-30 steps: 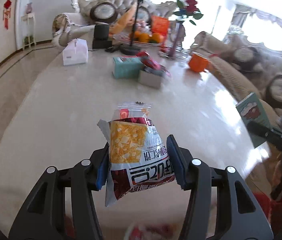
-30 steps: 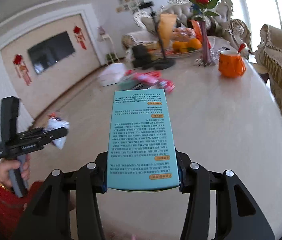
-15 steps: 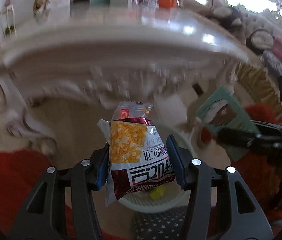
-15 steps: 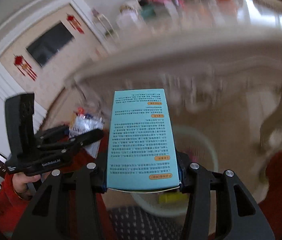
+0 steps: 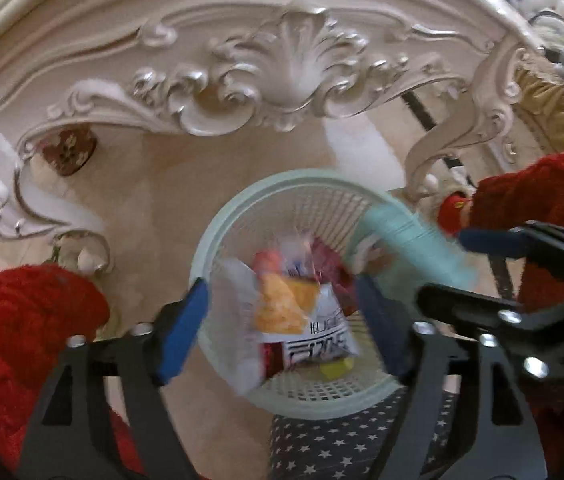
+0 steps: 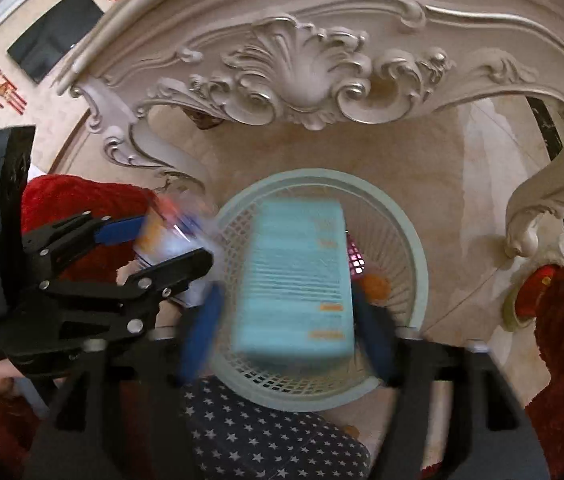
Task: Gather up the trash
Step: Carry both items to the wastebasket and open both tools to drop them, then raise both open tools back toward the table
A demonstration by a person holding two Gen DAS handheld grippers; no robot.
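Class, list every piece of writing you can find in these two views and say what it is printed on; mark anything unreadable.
Snack packet: large black Korean-style characters, too blurred to quote.
Teal box: rows of fine print and orange headings, motion-blurred, unreadable.
Left gripper: small white lettering low on its handle, too small to read.
Nothing else carries text.

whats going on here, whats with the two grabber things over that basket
A person is binning trash with a handheld gripper in each hand. Both are open above the pale green basket on the floor. The left gripper has let go of a snack wrapper, the right gripper a teal box; both look blurred, mid-drop.
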